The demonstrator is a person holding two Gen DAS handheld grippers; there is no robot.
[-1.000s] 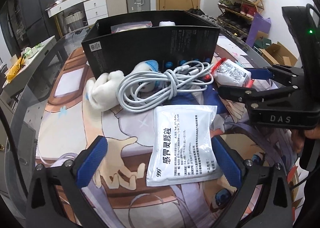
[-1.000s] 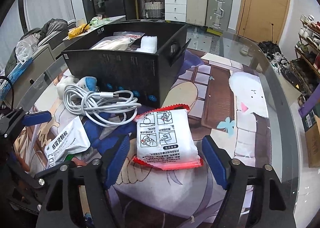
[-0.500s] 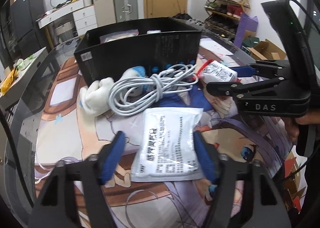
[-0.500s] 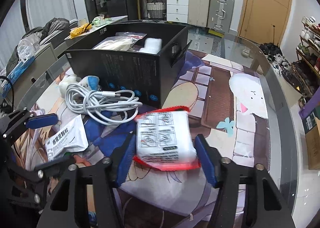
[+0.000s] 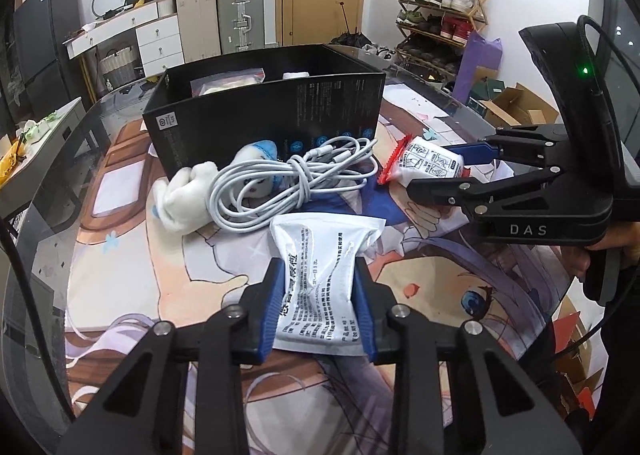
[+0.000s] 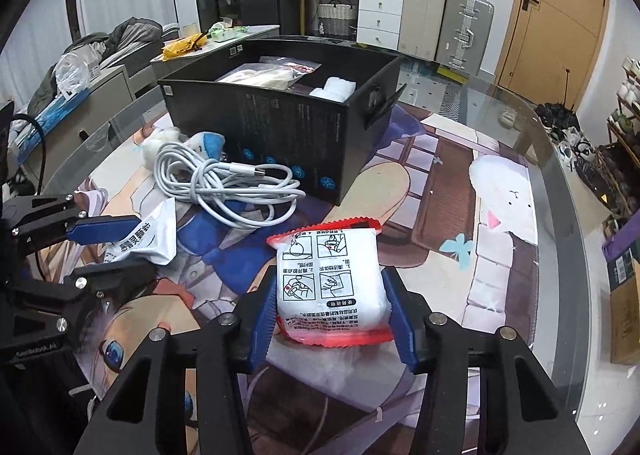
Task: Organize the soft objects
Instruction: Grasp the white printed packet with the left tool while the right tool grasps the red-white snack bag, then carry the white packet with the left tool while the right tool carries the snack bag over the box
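My left gripper [image 5: 318,275] is closing, and its blue pads press the sides of a white medicine pouch [image 5: 320,239], which buckles between them. My right gripper [image 6: 329,283] is closing too, its pads squeezing a white packet with red edges [image 6: 324,255]. Each gripper shows in the other view: the right gripper [image 5: 436,169] holds the red-edged packet [image 5: 424,161], and the left gripper [image 6: 140,243] holds the pouch [image 6: 148,239]. Behind them stands an open black box [image 5: 264,123]. A coiled white cable [image 5: 292,183] lies on a white and blue plush toy [image 5: 188,195] in front of the box.
Everything sits on a round glass table over a printed cartoon mat [image 6: 440,191]. The black box [image 6: 280,127] holds clear bags and a white roll. A side table, drawers, suitcases and a shoe rack [image 5: 440,19] stand around the room.
Both grippers' jaws have narrowed from wide apart onto their packets. The white pouch is now crumpled between the left pads. The red-edged packet is pinched by the right pads.
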